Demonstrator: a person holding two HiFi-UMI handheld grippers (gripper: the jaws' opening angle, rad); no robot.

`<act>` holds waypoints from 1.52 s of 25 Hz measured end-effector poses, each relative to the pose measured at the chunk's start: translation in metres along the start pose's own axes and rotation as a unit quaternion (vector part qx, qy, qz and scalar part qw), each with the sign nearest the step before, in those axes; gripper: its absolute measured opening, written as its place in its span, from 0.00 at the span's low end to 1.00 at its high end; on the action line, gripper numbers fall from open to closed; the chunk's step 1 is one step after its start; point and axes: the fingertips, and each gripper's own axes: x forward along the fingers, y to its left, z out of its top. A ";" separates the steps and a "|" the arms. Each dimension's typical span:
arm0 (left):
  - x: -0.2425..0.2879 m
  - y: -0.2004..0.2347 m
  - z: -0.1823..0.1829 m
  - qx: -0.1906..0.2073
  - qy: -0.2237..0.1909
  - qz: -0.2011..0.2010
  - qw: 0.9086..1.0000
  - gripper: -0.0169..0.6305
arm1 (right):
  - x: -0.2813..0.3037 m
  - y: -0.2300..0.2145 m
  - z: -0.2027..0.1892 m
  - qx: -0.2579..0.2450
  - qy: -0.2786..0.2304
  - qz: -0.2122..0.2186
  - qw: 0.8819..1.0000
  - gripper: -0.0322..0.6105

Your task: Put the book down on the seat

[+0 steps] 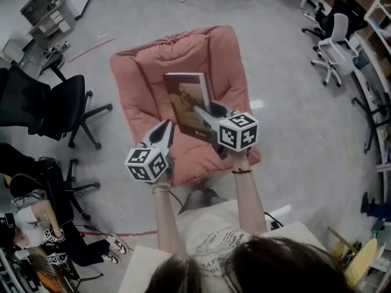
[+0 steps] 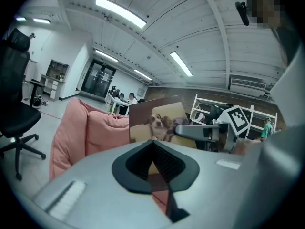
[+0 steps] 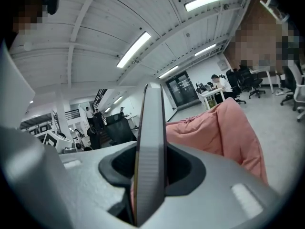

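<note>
A pink cushioned seat [image 1: 143, 72] stands on the floor in front of me. A book [image 1: 186, 102] with a dog picture on its cover hangs tilted over the seat cushion. My right gripper [image 1: 208, 116] is shut on the book's lower right edge. In the right gripper view the book's edge [image 3: 150, 151] stands upright between the jaws, with the seat [image 3: 224, 128] behind. My left gripper [image 1: 164, 130] is shut and holds nothing, just left of the book's near corner. The left gripper view shows the book's cover [image 2: 157, 120], the right gripper [image 2: 190, 130] on it, and the seat [image 2: 81, 132].
Black office chairs [image 1: 55, 105] stand left of the seat. A person [image 1: 30, 221] sits at the lower left. A white office chair [image 1: 333, 41] and desks line the right side. A shelf unit [image 1: 46, 8] is at the top left.
</note>
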 end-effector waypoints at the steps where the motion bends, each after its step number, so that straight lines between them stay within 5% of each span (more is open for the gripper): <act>1: 0.003 0.004 -0.002 -0.003 0.004 0.001 1.000 0.02 | 0.004 -0.003 -0.002 0.003 0.003 0.000 1.000 0.28; 21: 0.070 0.065 -0.071 -0.060 0.062 0.009 0.996 0.02 | 0.078 -0.075 -0.056 0.033 0.061 0.001 0.998 0.28; 38: 0.124 0.112 -0.167 -0.099 0.114 0.013 0.988 0.02 | 0.141 -0.143 -0.162 0.074 0.116 0.010 0.990 0.28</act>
